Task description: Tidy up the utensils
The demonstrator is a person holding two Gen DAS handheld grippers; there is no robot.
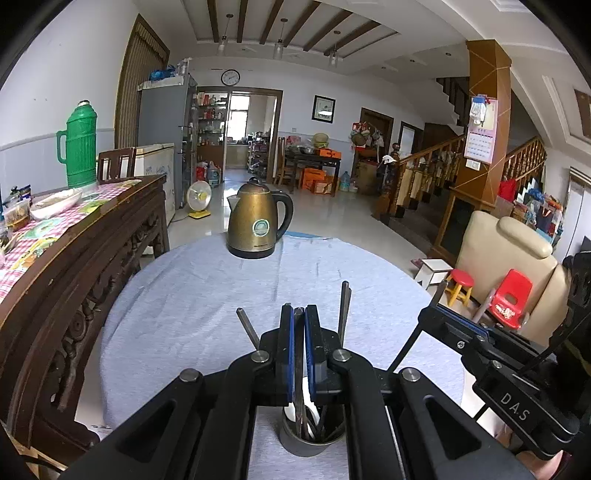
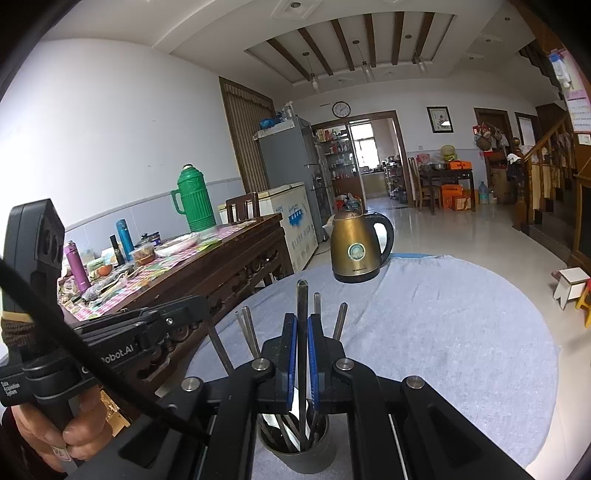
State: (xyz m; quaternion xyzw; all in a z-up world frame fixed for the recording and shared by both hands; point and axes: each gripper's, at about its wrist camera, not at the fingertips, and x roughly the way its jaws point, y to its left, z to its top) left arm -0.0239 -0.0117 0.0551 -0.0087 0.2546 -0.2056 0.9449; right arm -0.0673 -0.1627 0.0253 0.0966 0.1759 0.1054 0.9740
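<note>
Notably, you held both grippers tilted downward over the near cup [image 2: 299, 448]: left gripper [image 1: 299, 317] and right gripper [image 2: 302, 325] each clamped a chopstick [image 2: 302, 332]; the tablecloth [image 2: 443, 332] beyond lay open up to the far kettle [image 2: 356, 251].

We see a white-walled room with a pale glossy floor [image 1: 325, 218] and a beamed ceiling [image 1: 280, 26]. At 12 o'clock a wall clock [image 1: 230, 77] hangs above a bright doorway [image 1: 238, 125]. At 9 o'clock stands a carved wooden sideboard [image 1: 92, 258]; at 2 o'clock, a wooden staircase [image 1: 432, 166].
</note>
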